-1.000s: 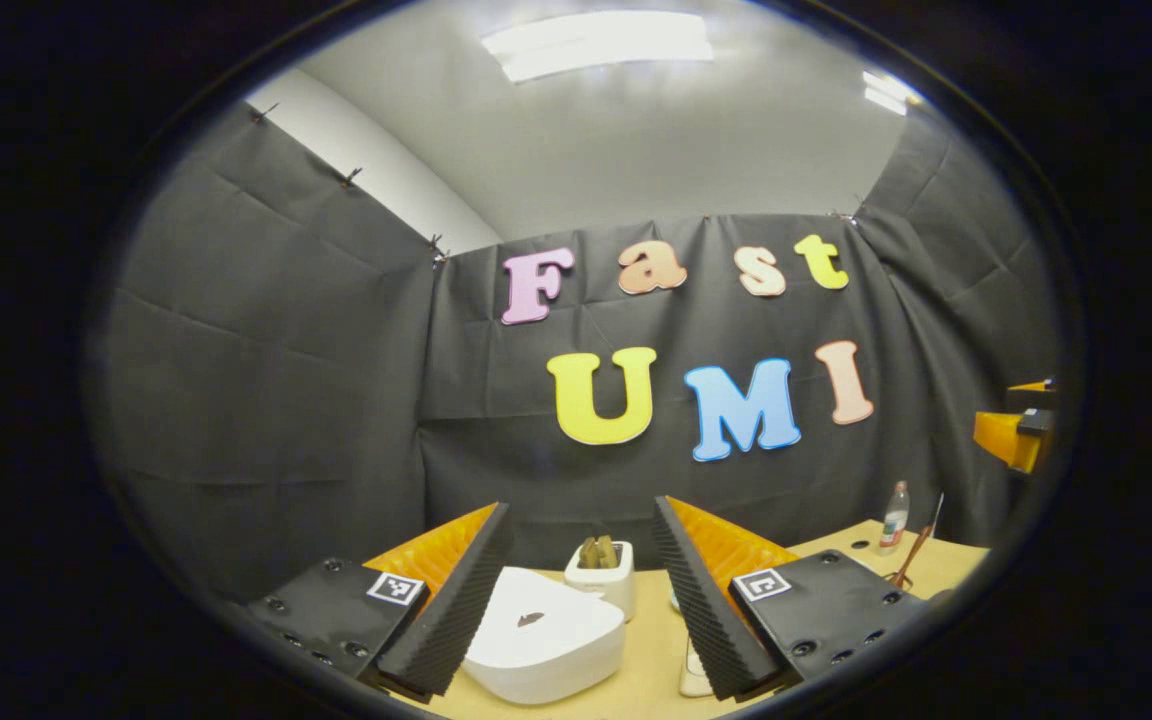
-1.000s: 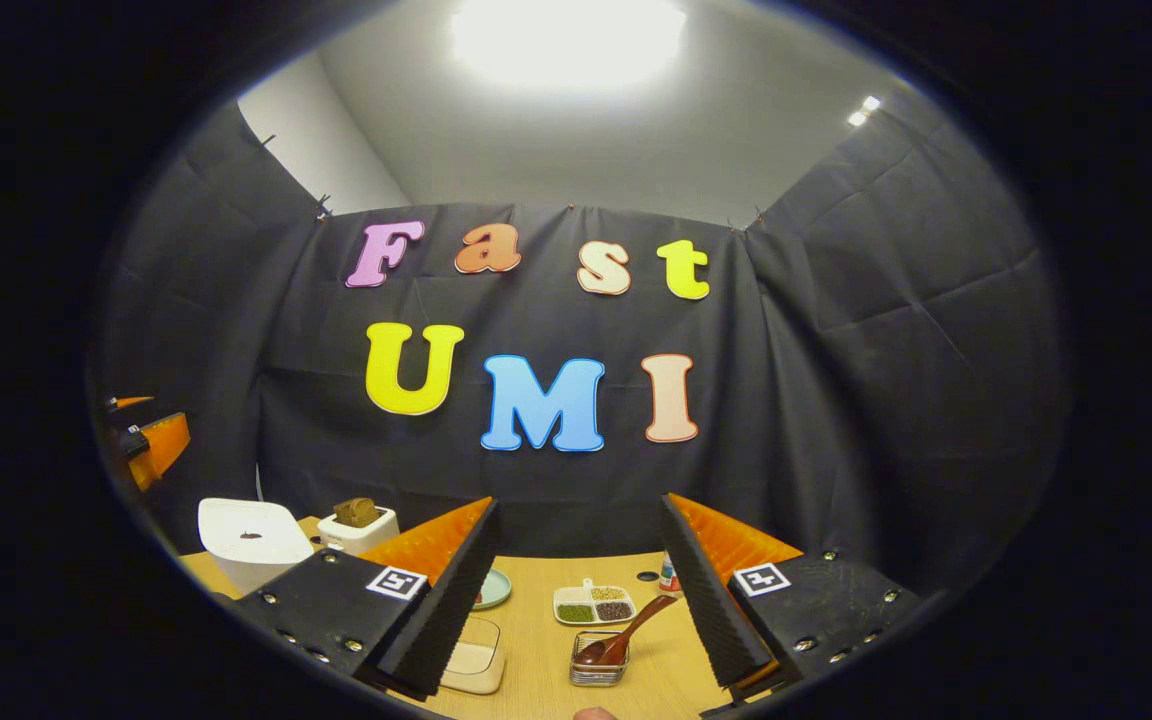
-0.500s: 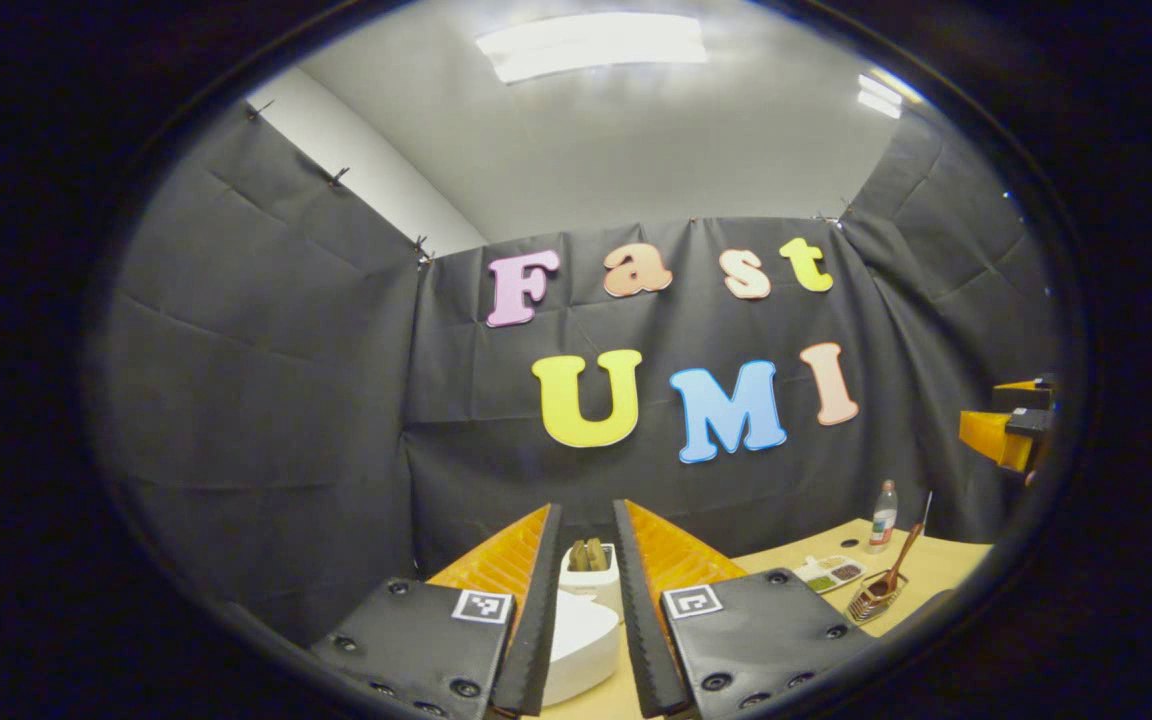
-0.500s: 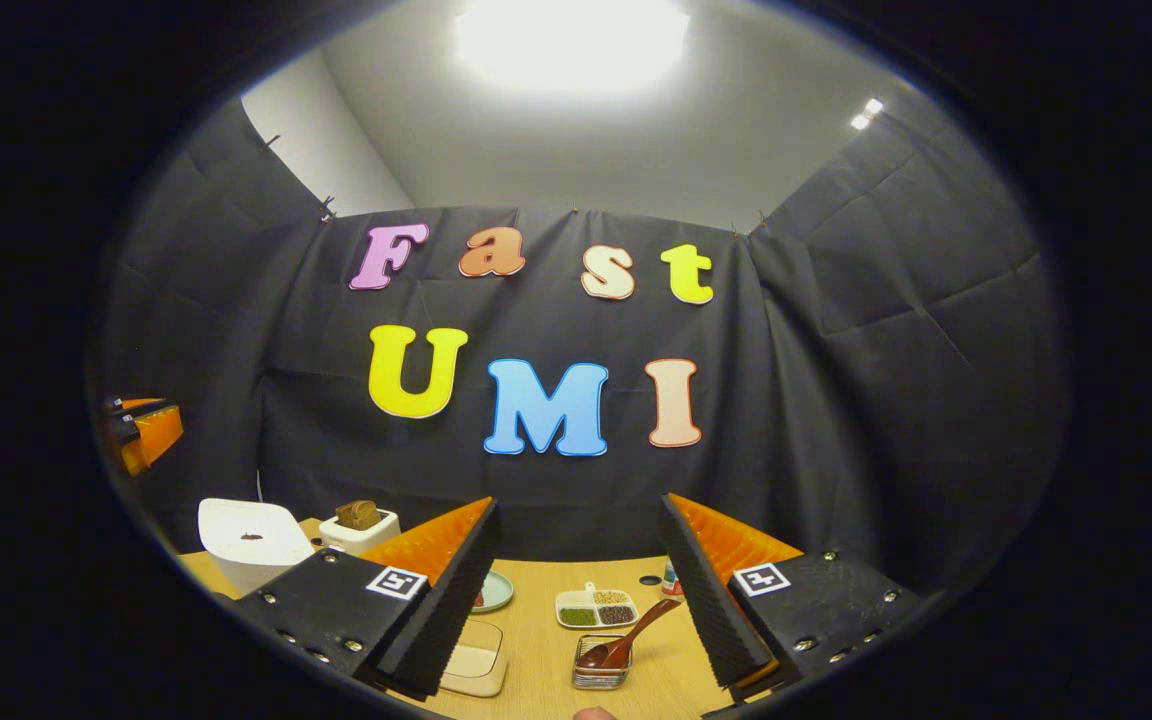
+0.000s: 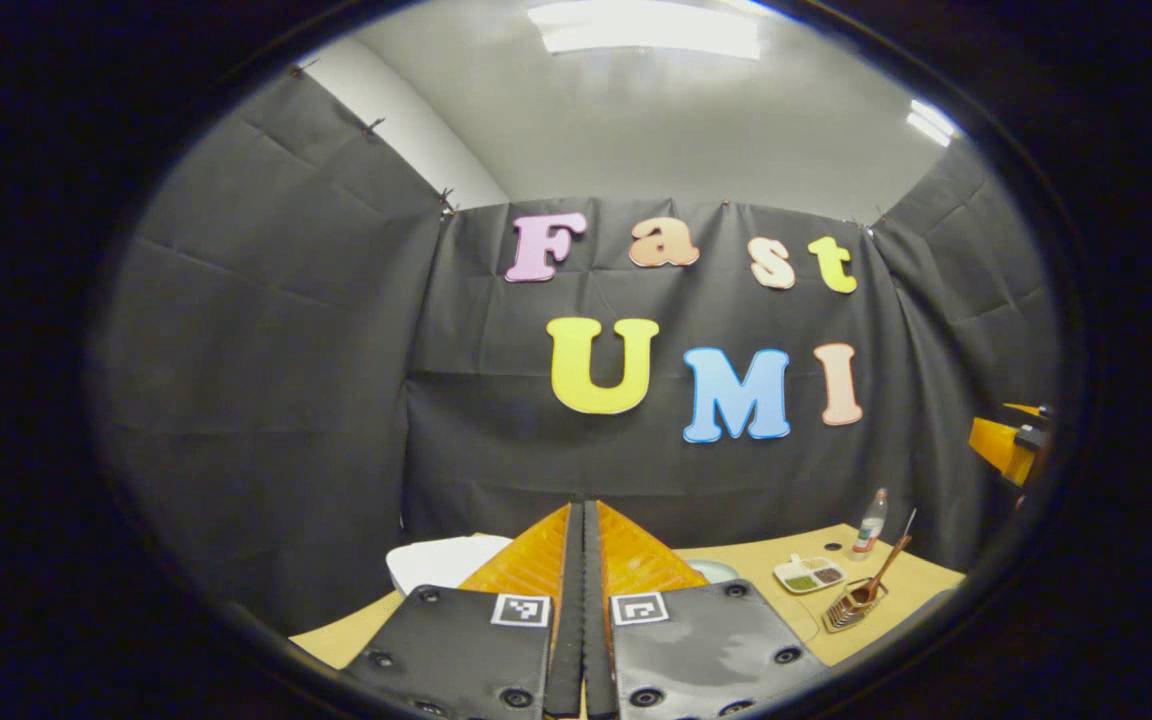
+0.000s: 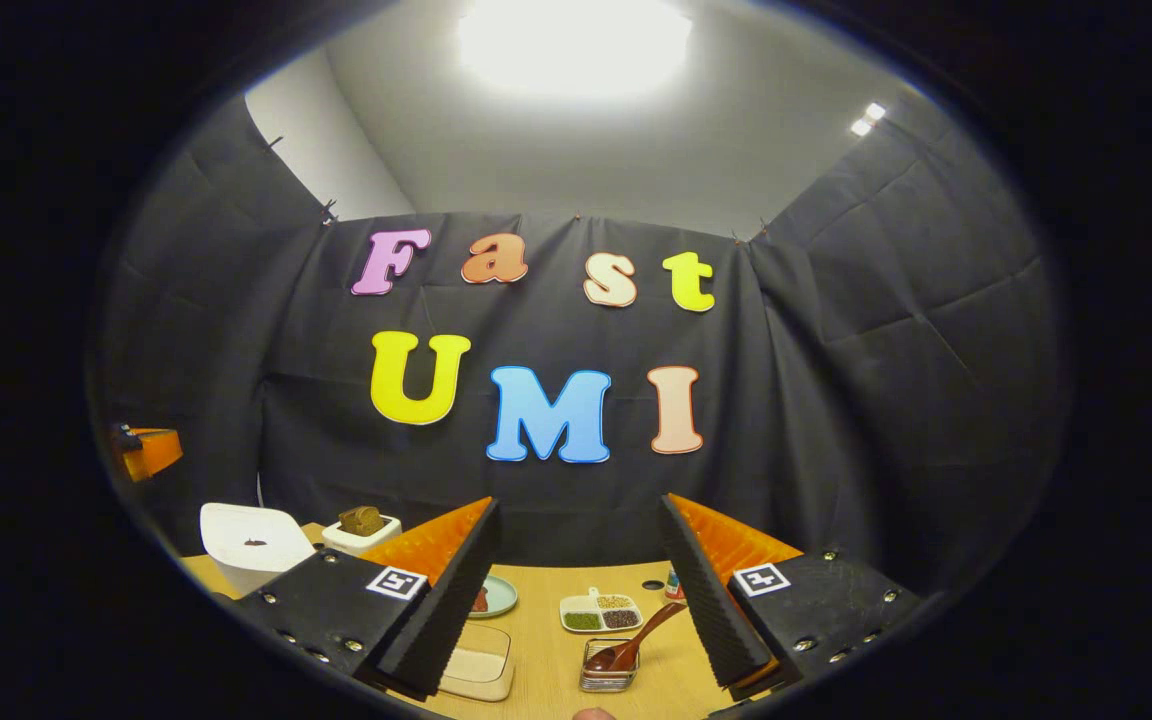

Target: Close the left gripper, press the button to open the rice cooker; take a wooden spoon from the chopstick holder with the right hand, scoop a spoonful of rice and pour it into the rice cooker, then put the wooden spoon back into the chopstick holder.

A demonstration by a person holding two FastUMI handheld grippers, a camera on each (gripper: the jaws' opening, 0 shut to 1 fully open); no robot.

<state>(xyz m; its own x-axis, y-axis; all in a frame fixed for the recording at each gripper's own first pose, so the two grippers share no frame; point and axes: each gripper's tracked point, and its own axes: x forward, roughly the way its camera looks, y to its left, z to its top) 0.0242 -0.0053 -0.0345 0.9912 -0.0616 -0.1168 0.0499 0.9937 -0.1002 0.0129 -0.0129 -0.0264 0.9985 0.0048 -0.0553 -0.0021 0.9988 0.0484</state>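
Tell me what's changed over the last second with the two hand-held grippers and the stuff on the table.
The left hand-held gripper closed: its fingers, wide apart a second ago, now meet with nothing between them. Its view also swung, so the rice cooker now sits left of the fingers. The right hand-held gripper stayed open and nearly still. The wooden spoon is still in the chopstick holder, and the cooker's lid remains shut.
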